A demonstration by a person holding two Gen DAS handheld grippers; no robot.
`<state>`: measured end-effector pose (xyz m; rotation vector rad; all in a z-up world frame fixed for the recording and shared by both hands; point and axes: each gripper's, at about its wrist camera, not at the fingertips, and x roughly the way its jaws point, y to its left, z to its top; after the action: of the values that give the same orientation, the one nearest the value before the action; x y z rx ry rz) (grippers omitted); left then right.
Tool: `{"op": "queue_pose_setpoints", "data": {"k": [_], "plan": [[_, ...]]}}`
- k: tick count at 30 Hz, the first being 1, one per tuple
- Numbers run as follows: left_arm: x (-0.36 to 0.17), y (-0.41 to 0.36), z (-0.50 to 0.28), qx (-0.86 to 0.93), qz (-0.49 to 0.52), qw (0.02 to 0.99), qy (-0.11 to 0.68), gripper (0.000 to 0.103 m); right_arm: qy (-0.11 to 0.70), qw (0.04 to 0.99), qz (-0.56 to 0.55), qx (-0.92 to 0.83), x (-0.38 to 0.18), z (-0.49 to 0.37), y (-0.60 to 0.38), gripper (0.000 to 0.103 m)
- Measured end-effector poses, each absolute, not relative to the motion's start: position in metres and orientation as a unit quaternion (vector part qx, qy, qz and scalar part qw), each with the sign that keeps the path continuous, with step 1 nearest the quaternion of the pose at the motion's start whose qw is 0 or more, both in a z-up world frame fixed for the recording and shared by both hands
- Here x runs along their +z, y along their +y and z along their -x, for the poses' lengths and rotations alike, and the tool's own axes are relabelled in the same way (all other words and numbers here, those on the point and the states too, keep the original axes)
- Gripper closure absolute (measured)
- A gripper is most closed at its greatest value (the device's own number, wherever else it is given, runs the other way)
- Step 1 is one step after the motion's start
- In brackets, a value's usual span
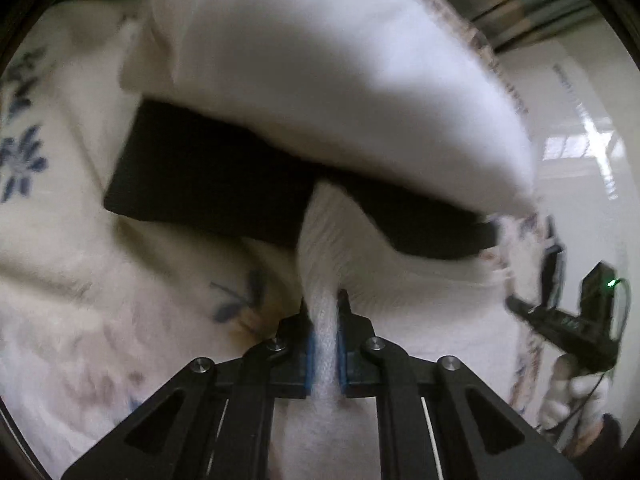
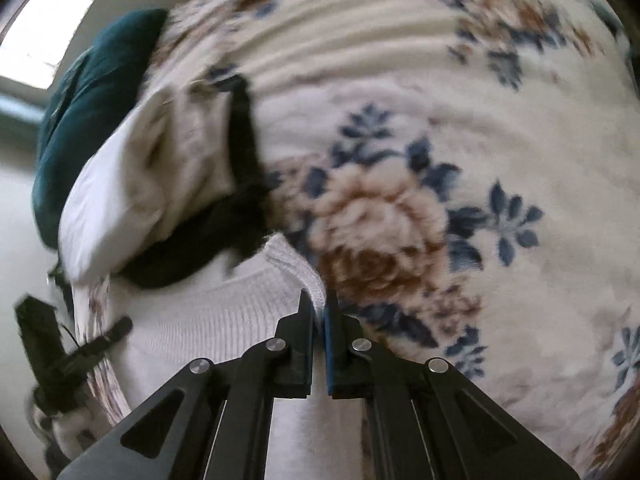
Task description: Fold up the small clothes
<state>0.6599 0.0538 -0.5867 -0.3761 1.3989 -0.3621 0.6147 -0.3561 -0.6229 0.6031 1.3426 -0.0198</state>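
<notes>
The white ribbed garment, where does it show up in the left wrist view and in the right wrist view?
Left wrist: white ribbed garment at lower centre, pinched in the left gripper.
Right wrist: lower left of centre, edge in the right gripper.
Shared landmark: black cloth.

Soft daylight from a window (image 2: 48, 20); motion blur throughout; fisheye-warped edges.

Both wrist views look close along their fingers, sharing the floral blanket (image 2: 400, 120)
</notes>
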Motion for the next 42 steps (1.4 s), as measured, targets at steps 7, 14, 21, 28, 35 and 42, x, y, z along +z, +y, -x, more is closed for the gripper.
{"op": "queue_pose_setpoints", "data": {"k": [7, 14, 21, 28, 35, 42], "plan": [[-0.601, 0.061, -0.66, -0.184, 0.216, 0.698, 0.657, 0.09, 0.657, 0.714, -0.242, 0.001, -0.663, -0.632, -0.334, 0.098], [-0.564, 0.101, -0.623, -0.211, 0.306, 0.7, 0.61, 0.042, 0.635, 0.707, -0.307, 0.052, -0.63, -0.61, -0.353, 0.047], [-0.595, 0.112, -0.561, -0.241, 0.364, 0.65, 0.622, 0.034, 0.648, 0.652, -0.368, 0.14, -0.65, -0.531, -0.355, 0.013], [-0.635, 0.114, -0.569, -0.267, 0.412, 0.612, 0.621, 0.027, 0.653, 0.57, -0.45, 0.215, -0.729, -0.511, -0.324, 0.001], [-0.604, 0.113, -0.572, -0.271, 0.412, 0.632, 0.598, 0.068, 0.633, 0.582, -0.461, 0.218, -0.727, -0.532, -0.302, 0.063], [-0.532, 0.111, -0.561, -0.286, 0.416, 0.643, 0.577, 0.069, 0.608, 0.619, -0.442, 0.228, -0.651, -0.523, -0.296, 0.068]]}}
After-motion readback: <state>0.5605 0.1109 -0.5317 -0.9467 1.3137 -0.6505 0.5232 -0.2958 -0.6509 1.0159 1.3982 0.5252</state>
